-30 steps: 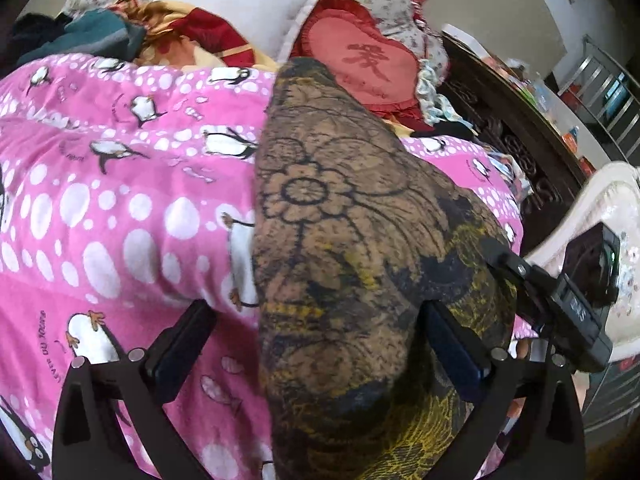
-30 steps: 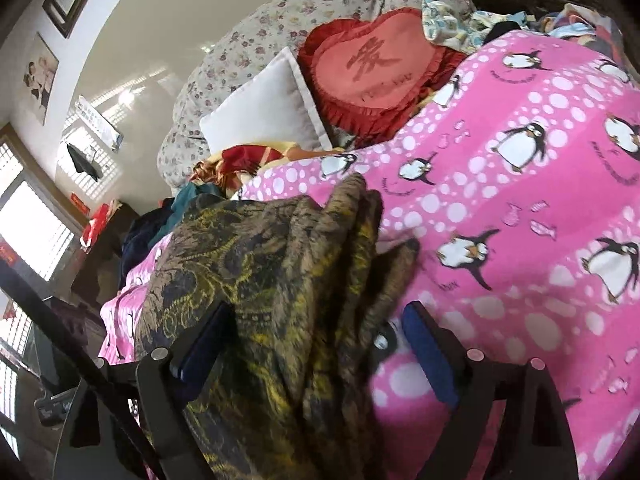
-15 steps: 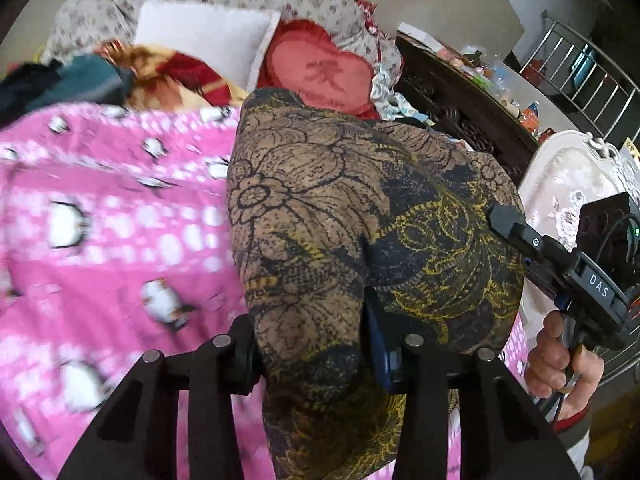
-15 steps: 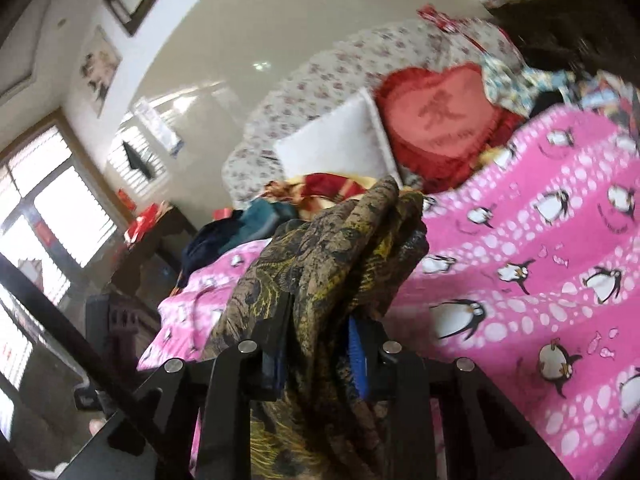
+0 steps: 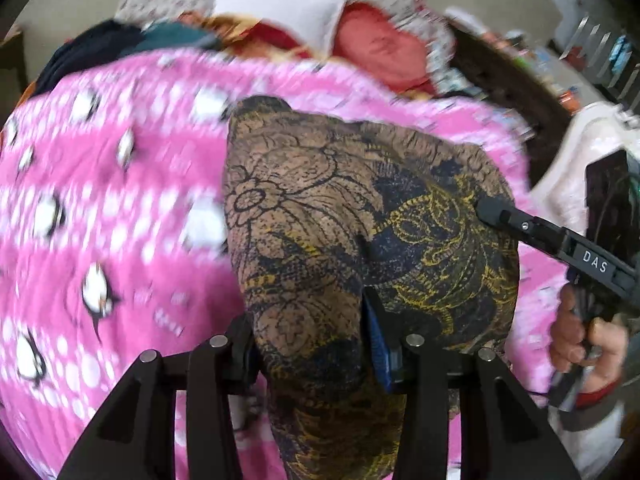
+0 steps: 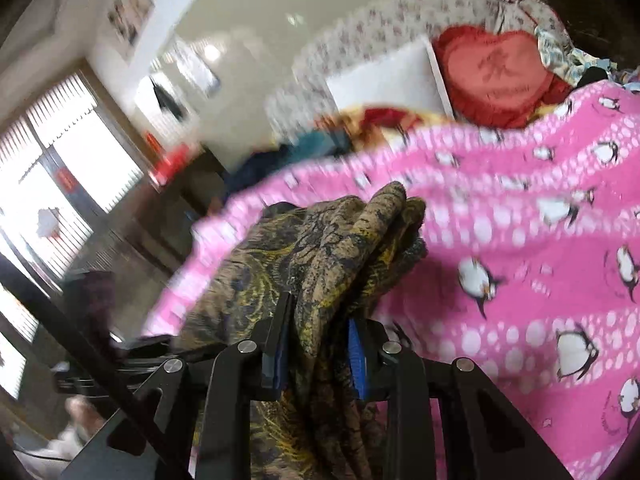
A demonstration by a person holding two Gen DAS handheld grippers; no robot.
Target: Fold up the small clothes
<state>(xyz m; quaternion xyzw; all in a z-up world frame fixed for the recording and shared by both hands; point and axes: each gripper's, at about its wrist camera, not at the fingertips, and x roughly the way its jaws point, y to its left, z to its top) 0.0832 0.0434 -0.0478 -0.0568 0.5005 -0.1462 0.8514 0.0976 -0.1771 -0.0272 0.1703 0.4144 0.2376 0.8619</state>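
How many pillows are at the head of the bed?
3: a floral pillow at the back, a white pillow before it, a red heart pillow on its right. Piled clothes may hide others.

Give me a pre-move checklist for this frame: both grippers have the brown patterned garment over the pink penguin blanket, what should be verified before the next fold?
1. Left gripper clamped on the brown patterned garment: ok.
2. Right gripper clamped on the garment: ok.
3. Garment bunched in layers at the right grip: not ok for a clean fold.
4. Garment edges aligned: cannot tell.
5. Pink penguin blanket bare beside the garment: ok.
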